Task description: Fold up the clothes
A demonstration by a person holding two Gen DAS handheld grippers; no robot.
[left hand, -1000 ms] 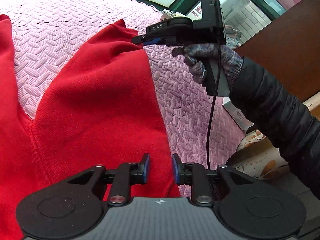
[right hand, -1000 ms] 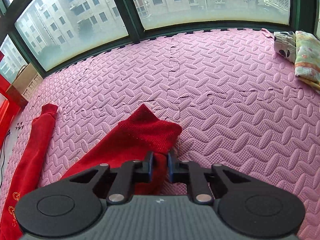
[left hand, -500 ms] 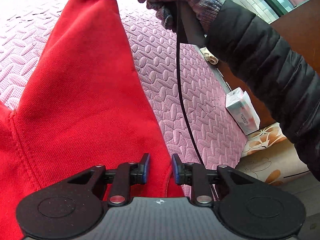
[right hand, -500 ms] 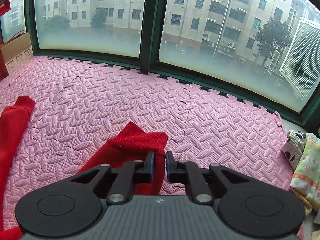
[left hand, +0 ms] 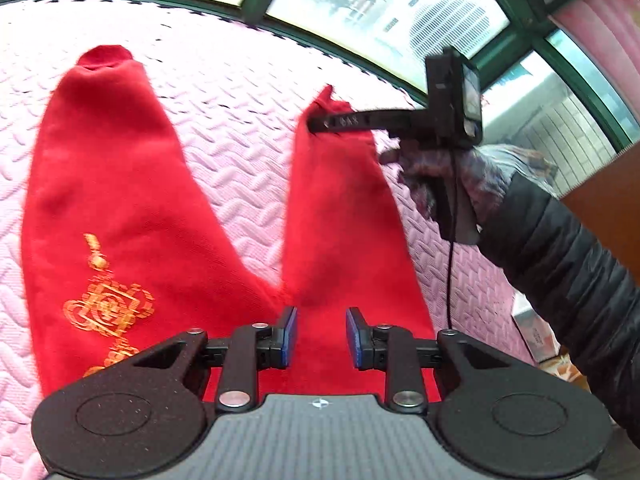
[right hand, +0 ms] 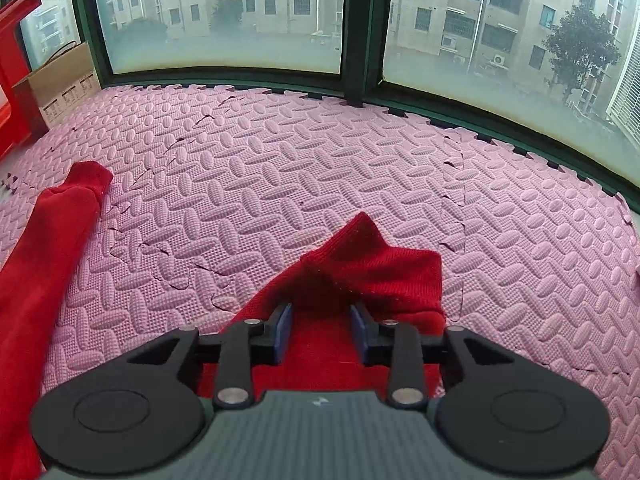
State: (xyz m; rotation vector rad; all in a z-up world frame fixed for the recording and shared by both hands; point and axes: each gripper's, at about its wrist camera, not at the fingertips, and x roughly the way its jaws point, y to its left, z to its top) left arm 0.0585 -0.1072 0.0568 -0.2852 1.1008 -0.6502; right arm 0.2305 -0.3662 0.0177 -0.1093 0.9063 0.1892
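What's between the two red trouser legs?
Bare pink foam mat separates the left leg from the right leg; left wrist view.

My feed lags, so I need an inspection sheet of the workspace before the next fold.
Surface: pink foam mat, interlocking tiles, some seams lifting.
Job's things: red trousers spread flat, legs apart, gold embroidery on the left leg.
Clutter: cardboard box at the far left edge; small white box off the mat.
Grippers: left tongs open over the crotch area; right tongs open around the right leg's cuff.
Cables: black cable hanging from the right gripper's handle.
Surroundings: green-framed windows facing apartment blocks; pink curtain.
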